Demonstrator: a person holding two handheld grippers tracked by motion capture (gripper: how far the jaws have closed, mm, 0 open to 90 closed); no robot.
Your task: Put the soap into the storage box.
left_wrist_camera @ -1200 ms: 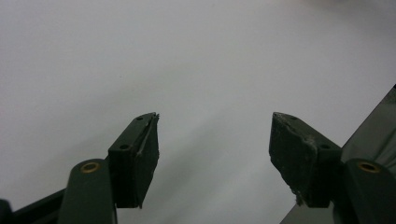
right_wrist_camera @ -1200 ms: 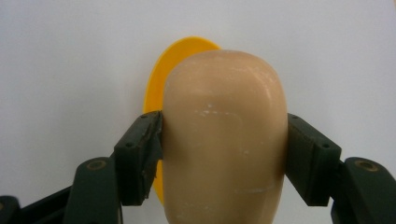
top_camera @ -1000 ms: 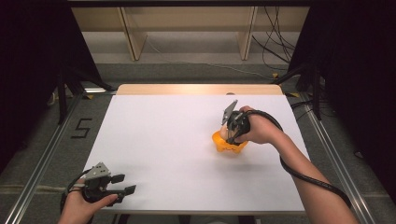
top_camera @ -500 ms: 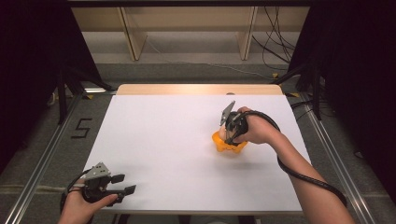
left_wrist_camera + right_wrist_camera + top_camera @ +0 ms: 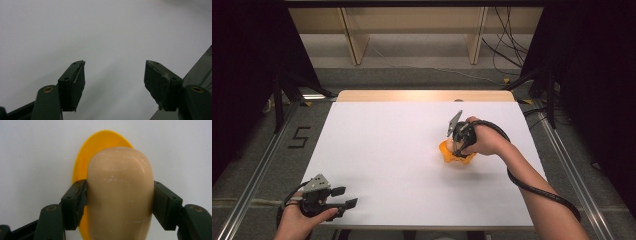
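While its jaws press both sides of a beige potato [image 5: 120, 192], the right gripper [image 5: 120, 202] holds it over a yellow plate [image 5: 82, 162] on the white table [image 5: 387, 145]; the left gripper [image 5: 115, 82] gapes unladen near the table's front corner.

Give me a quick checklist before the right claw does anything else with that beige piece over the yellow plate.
1. Right claw closed on the beige piece: ok, both jaws press its sides.
2. Piece centred between the jaws: ok.
3. Yellow plate lies directly under the piece: ok, its rim shows behind and to the left.
4. Piece resting on the plate or held above it: cannot tell.
5. Left claw out of the way: ok, open, at the near left corner of the white table.
6. Table around the plate free of clutter: ok.
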